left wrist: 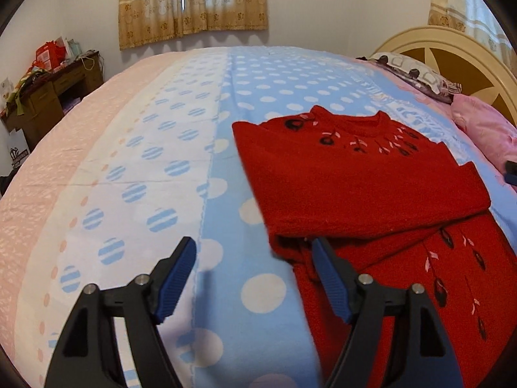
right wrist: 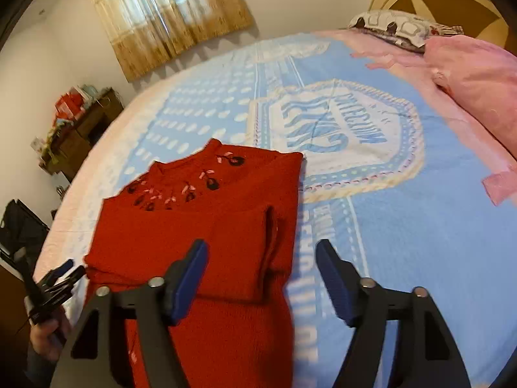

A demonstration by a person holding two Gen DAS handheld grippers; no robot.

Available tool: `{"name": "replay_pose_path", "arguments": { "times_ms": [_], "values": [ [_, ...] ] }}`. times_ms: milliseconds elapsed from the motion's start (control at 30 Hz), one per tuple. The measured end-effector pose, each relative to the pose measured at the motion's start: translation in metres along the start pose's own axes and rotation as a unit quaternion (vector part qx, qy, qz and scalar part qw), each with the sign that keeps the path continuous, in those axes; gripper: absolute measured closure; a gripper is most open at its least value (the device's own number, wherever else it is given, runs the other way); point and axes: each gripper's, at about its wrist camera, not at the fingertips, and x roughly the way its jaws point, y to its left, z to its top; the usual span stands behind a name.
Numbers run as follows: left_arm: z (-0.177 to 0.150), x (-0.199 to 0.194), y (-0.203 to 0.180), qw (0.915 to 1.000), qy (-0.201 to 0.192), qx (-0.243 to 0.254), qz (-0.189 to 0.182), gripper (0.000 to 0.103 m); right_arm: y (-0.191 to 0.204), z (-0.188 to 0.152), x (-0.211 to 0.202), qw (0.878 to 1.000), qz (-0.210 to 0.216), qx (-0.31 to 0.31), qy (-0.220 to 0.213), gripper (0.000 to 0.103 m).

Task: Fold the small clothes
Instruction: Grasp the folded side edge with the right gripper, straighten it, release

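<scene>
Red sweater, sleeves folded in, lies flat on the bed. My left gripper is open and empty, its right finger just over the sweater's near-left folded edge. My right gripper is open and empty too, straddling the sweater's right edge. Risk, as I judge it: pinching only the top layer would drag the folded sleeve loose. Pink pillow lies well beyond the fingers; nothing blocks them.

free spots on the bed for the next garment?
Bare blanket left of the red sweater, out to the pink edge strip. Also bare between the sweater and the pink bedding, over the printed crest. Crowded at the headboard: pillows.
</scene>
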Motion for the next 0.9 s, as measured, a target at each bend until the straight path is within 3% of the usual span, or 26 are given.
{"name": "replay_pose_path", "arguments": {
  "times_ms": [100,167,233,333,400,500,600,733,800,867,900],
  "values": [
    [-0.003,0.001,-0.001,0.9999,0.005,0.006,-0.014,0.009,0.005,0.005,0.025,1.000,-0.013,-0.019,0.017,0.036],
    [-0.005,0.004,-0.007,0.9996,0.012,0.019,-0.014,0.006,0.005,0.004,0.045,0.999,-0.010,-0.013,0.038,0.042],
    [-0.006,0.009,-0.012,0.9992,0.021,0.032,-0.011,0.006,0.009,0.000,0.061,0.998,-0.005,-0.016,0.056,0.068],
    [-0.006,0.021,-0.009,0.9989,0.041,0.023,0.000,0.006,0.024,-0.002,0.063,0.997,-0.031,-0.056,0.043,0.088],
    [-0.006,0.027,0.001,0.9986,0.053,-0.005,-0.009,0.003,0.031,-0.001,0.055,0.996,-0.035,-0.075,0.027,0.091],
    [-0.007,0.030,0.014,0.9971,0.059,-0.045,-0.020,0.001,0.040,0.006,0.038,0.993,-0.052,-0.102,-0.007,0.092],
    [-0.010,0.028,0.014,0.9972,0.054,-0.050,-0.013,0.000,0.041,0.013,0.033,0.993,-0.061,-0.104,-0.021,0.092],
    [-0.011,0.029,0.010,0.9975,0.057,-0.041,-0.005,0.000,0.029,0.014,0.054,0.992,-0.088,-0.091,-0.002,0.092],
    [-0.011,0.031,0.009,0.9975,0.061,-0.034,-0.005,0.000,0.019,0.010,0.073,0.992,-0.085,-0.084,0.032,0.092],
    [-0.010,0.028,0.010,0.9977,0.057,-0.035,-0.008,0.000,0.010,0.005,0.076,0.994,-0.080,-0.070,0.032,0.083],
    [-0.010,0.026,0.011,0.9978,0.054,-0.037,-0.008,0.000,0.008,0.005,0.072,0.994,-0.080,-0.065,0.026,0.074]
  ]
}}
